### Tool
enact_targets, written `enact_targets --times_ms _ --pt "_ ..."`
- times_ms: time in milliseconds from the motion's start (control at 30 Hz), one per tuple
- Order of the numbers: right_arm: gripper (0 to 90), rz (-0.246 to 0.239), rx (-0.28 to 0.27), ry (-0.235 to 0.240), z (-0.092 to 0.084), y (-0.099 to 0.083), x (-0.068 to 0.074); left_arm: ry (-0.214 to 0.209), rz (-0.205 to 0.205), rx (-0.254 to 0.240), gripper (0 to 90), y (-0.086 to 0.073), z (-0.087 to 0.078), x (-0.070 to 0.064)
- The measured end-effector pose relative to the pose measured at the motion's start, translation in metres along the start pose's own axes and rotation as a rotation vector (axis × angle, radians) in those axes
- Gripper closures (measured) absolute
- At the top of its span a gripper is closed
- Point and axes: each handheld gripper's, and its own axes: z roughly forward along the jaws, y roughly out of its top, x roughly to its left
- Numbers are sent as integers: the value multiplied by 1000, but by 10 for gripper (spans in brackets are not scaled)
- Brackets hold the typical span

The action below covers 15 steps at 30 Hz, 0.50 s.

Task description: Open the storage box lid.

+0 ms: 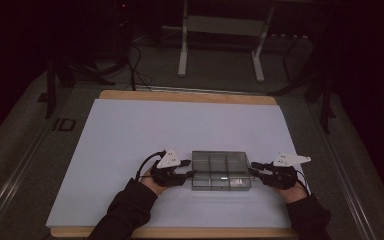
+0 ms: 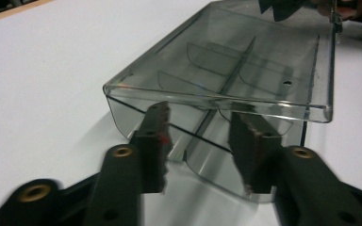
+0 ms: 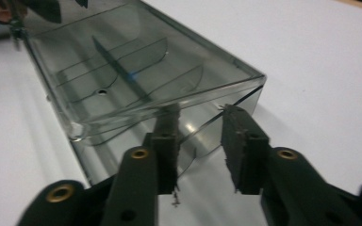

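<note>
On the white sheet covering the wooden table [image 1: 130,130], toward your near edge, sits a clear smoke-grey plastic compartment box [image 1: 221,169] with a closed hinged lid and curved inner dividers. You hold it from both ends. Your left gripper [image 1: 189,168] meets its left end with jaws spread, the fingertips [image 2: 156,123] reaching just under the lid's overhanging lip [image 2: 217,101] against the end wall. Your right gripper [image 1: 255,168] meets the opposite end the same way, jaws parted, fingertips [image 3: 169,123] at the wall below the lid edge. Neither pair pinches anything. A grey three-cornered plate [image 1: 169,159] tops each gripper. Beyond the table stands a pale metal frame [image 1: 220,40] on dark floor.
</note>
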Motion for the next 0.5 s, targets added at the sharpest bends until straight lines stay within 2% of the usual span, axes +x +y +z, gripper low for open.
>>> enact_targets --times_ms 167,367,500 --pt "623 -13 -9 -21 1 6 -1 18 -6 -17 537 3 -1 4" --pt "609 -26 -13 -37 2 11 -1 26 25 -32 544 9 -2 5" --pt "606 -15 -27 -42 4 15 -4 31 24 -53 605 12 -2 7"
